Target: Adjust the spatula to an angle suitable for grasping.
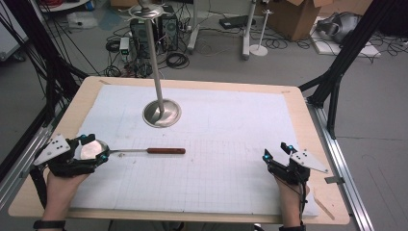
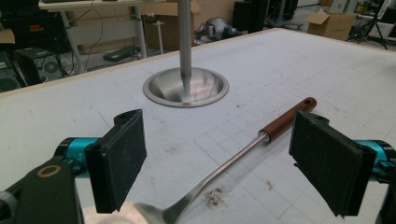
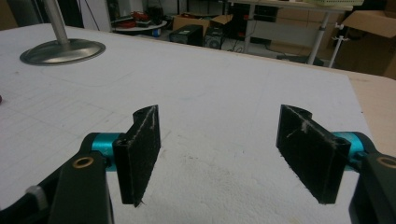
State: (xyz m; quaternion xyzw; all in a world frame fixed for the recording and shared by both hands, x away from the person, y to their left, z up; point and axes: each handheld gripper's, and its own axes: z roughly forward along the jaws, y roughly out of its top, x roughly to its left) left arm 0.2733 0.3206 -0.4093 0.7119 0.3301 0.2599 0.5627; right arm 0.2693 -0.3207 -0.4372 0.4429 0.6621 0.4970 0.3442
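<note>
Left gripper [image 1: 91,148]: jaws wide apart, straddling the ladle [image 1: 130,151] bowl at the mat's left edge, pads not pressing.
Ladle: lies flat, brown handle pointing right.
Left gripper view: bowl cut off at the bottom edge; steel stem and handle plain.
Right gripper [image 1: 278,150]: jaws apart over bare mat [image 1: 231,130], well away.
Metal stand [image 1: 161,113]: top cropped in both gripper views.
</note>
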